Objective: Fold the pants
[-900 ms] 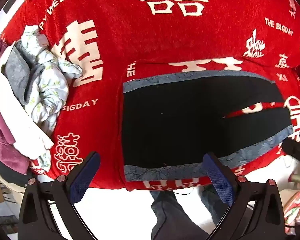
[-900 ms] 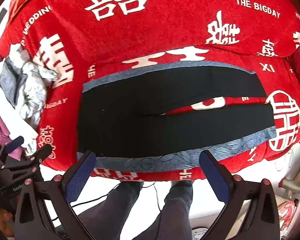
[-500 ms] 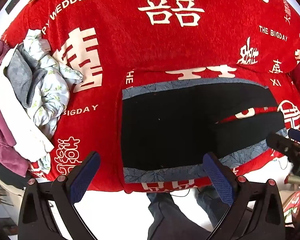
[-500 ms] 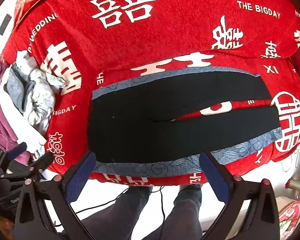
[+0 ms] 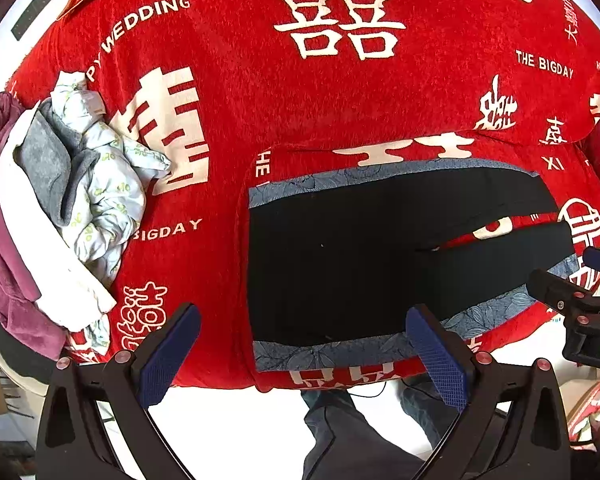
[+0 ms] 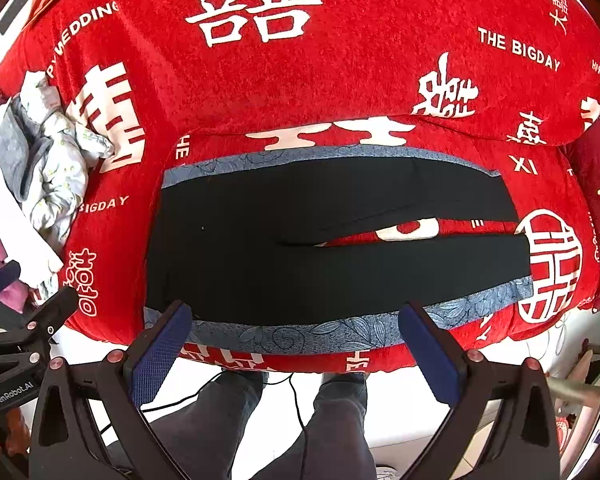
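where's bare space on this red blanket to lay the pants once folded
The widest bare stretch of the red blanket lies beyond the black pants, up to its far edge. A narrower bare strip runs between the waistband end and the pile of crumpled clothes. The pile crowds the blanket's left edge, and the pants fill most of the near edge.

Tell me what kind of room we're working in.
Probably a home bedroom: a red wedding-print blanket covers what looks like a bed, black pants laid flat on it, a clothes pile beside.
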{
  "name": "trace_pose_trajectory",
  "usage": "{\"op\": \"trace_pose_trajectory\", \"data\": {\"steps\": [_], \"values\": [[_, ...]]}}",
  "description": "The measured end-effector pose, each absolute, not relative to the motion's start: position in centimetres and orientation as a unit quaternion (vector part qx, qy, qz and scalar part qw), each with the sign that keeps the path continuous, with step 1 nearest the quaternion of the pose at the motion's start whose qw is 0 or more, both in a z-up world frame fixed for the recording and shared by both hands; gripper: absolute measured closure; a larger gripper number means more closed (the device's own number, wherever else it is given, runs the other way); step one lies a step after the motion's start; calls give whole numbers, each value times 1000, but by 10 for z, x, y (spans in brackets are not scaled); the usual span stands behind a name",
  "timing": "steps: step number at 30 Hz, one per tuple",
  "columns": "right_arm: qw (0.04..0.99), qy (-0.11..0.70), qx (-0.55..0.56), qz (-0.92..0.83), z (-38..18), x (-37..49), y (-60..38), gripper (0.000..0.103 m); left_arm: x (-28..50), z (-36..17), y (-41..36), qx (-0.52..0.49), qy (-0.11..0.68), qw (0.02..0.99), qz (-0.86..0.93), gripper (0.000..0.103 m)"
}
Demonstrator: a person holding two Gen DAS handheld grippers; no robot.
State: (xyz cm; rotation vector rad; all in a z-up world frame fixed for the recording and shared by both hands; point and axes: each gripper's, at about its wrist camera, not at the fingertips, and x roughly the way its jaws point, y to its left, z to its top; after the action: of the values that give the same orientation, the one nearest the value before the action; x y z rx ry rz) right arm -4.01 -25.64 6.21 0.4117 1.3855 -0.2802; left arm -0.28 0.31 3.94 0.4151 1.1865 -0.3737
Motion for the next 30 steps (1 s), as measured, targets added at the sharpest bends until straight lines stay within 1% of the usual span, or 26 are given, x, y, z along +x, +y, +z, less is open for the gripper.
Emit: {"op": "trace_pose_trajectory", "data": {"steps": [30], "values": [[742,636,169,-126,59,-31,-255,0,3,34,-2,199,556,787,-175,0]]}}
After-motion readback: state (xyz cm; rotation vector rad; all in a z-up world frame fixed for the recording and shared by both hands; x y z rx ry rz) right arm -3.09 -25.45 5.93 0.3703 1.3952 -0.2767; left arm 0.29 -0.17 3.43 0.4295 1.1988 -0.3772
